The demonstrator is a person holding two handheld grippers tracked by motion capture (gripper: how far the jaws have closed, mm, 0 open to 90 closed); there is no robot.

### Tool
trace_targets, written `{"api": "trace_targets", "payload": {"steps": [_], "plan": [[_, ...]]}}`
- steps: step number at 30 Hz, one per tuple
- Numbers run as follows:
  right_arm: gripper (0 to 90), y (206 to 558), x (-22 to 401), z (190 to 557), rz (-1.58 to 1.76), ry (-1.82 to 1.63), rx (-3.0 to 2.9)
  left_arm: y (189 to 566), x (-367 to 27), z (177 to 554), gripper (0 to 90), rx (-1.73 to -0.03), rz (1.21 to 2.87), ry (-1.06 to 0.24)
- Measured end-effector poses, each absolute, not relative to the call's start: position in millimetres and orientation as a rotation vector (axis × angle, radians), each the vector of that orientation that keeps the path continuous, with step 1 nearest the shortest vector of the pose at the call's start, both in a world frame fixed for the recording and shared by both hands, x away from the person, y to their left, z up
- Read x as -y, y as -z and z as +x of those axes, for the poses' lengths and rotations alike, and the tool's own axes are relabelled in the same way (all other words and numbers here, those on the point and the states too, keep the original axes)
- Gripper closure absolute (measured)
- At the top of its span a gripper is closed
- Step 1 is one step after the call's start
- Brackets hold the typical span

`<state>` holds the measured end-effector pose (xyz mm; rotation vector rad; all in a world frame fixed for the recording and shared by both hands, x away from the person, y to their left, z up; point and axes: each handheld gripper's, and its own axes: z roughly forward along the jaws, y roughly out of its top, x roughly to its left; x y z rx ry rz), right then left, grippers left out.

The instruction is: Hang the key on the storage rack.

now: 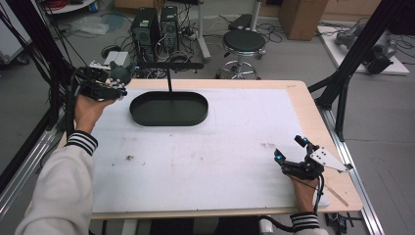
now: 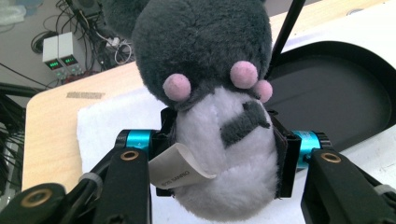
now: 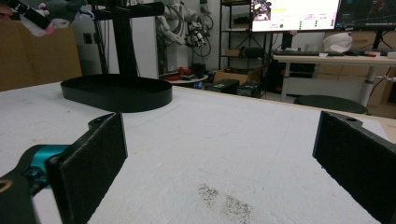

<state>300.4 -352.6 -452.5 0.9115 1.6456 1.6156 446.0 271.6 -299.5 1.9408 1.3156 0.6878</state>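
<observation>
Far left we see the left gripper (image 1: 105, 87) raised at the bench (image 1: 303, 105) corner, fingers (image 2: 287, 158) pinching a grey-and-white plush toy (image 2: 219, 140), just beside it the black oval tray (image 1: 169, 108) with its post, far right the right gripper (image 1: 293, 157) low over the white mat (image 1: 205, 156), fingers (image 3: 93, 158) spread.

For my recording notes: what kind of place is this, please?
Probably a robotics or electronics lab. Desktop computer towers stand among loose cables on the floor, a monitor sits on a workbench behind, and a bench power supply is beside the table.
</observation>
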Motion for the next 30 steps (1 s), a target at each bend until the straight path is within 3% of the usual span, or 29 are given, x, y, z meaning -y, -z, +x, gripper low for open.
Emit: {"api": "trace_targets", "payload": {"steps": [30], "plan": [[2.0,452.5,352.9,299.9,0.924,-1.619,-1.648,341.4,-251.9,458.3,54.6,-1.334,2.002,-0.602]]}}
